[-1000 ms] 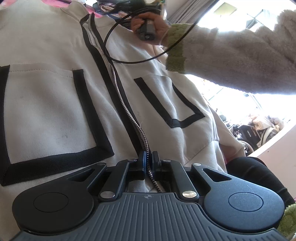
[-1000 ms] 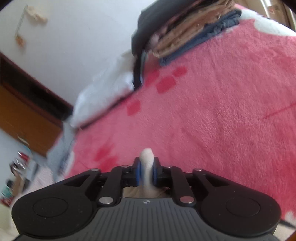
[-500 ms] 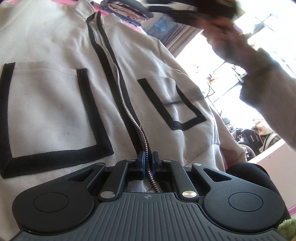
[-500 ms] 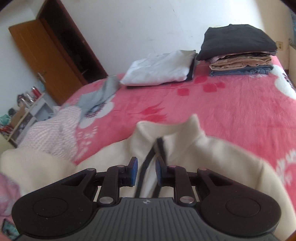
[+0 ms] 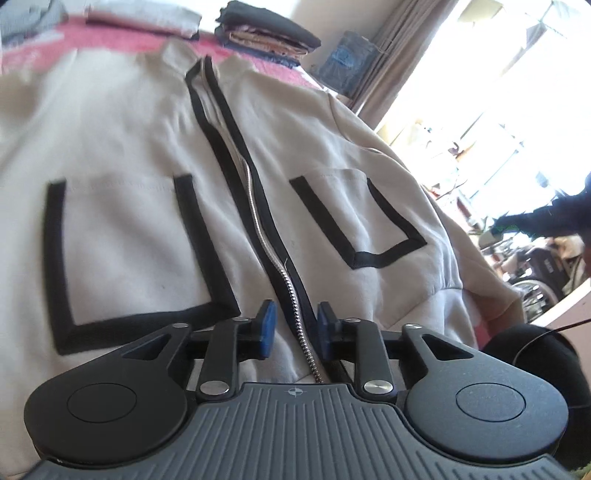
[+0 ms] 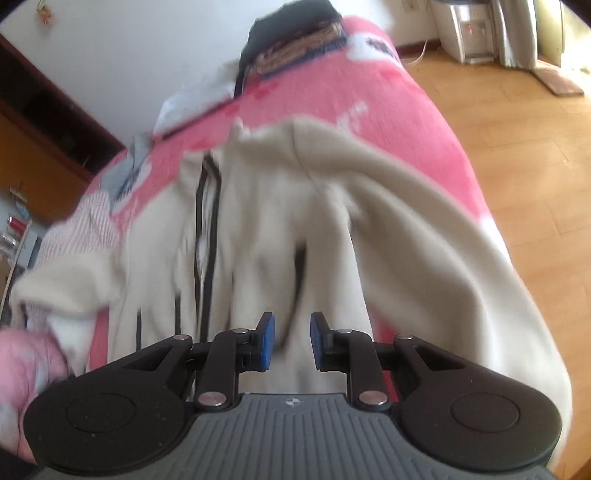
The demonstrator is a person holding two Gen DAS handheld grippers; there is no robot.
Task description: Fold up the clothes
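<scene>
A cream zip-up jacket (image 5: 122, 147) with black trim and two black-edged pockets lies front-up on the pink bedspread (image 5: 33, 40). Its metal zipper (image 5: 258, 221) runs down the middle to the hem. My left gripper (image 5: 294, 325) is open at the hem, its blue pads either side of the zipper's lower end. In the right wrist view the same jacket (image 6: 369, 221) appears blurred, a sleeve trailing toward the bed's right edge. My right gripper (image 6: 291, 341) is open above the jacket, nothing between its pads.
Folded clothes stand stacked (image 5: 266, 31) at the bed's far end, beside a folded white garment (image 5: 147, 14). A striped pink garment (image 6: 74, 229) lies left of the jacket. Wooden floor (image 6: 517, 129) runs along the bed's right. A bright window (image 5: 498, 92) is to the right.
Both grippers have opened: the left let go of the zipper hem, the right released the collar earlier. The right gripper swung back over the jacket. The person's arm left the left view.
</scene>
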